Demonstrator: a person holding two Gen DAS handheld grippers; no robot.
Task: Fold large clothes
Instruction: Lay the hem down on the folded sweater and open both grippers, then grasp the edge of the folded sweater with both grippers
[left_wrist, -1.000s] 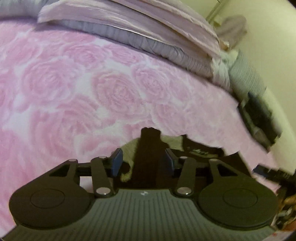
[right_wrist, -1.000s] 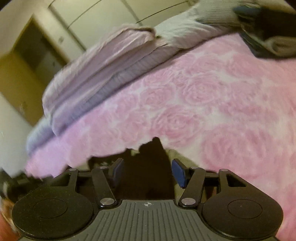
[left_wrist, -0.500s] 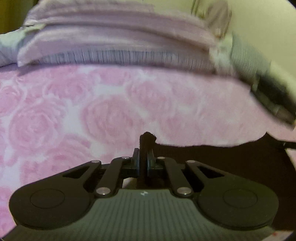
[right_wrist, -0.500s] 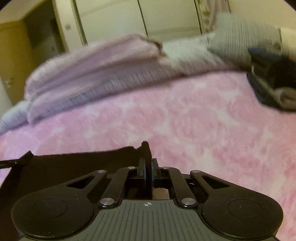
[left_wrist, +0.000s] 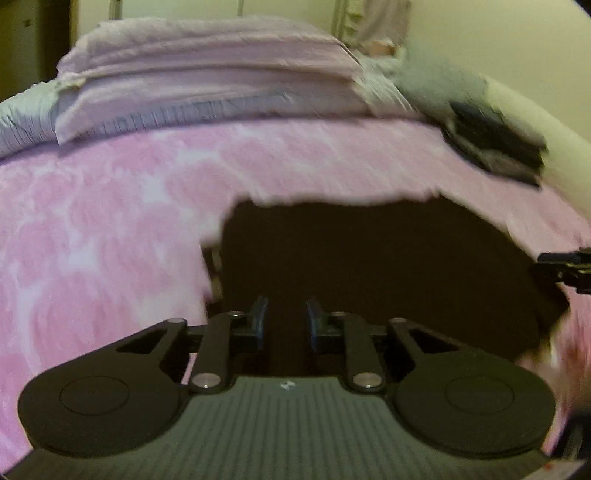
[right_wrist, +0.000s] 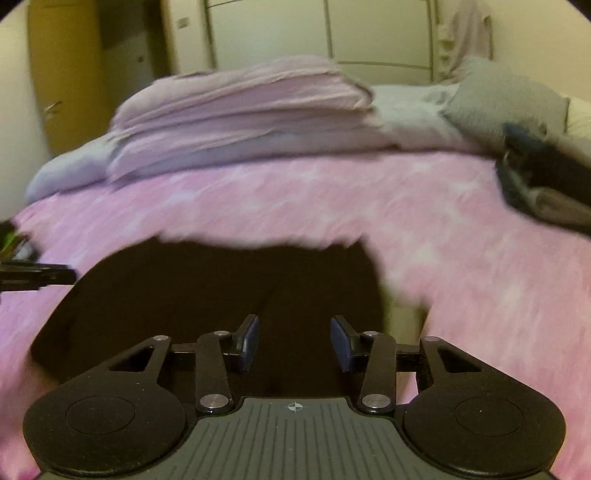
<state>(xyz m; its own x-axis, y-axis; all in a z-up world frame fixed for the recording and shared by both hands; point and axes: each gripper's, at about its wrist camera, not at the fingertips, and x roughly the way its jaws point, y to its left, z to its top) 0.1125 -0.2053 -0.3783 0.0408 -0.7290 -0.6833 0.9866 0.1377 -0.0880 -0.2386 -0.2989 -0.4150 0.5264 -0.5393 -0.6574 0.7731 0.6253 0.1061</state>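
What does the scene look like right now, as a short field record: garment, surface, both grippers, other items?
garment: dark, nearly black cloth garment, lying spread on the bed
surface: fluffy pink rose-patterned blanket
left gripper: jaws open, over the garment, gripping nothing
right gripper: jaws open, over the garment, gripping nothing
far end of bed: stack of folded lilac bedding
far right of bed: pile of dark and grey folded clothes
image quality: motion blur, so the garment's type cannot be told
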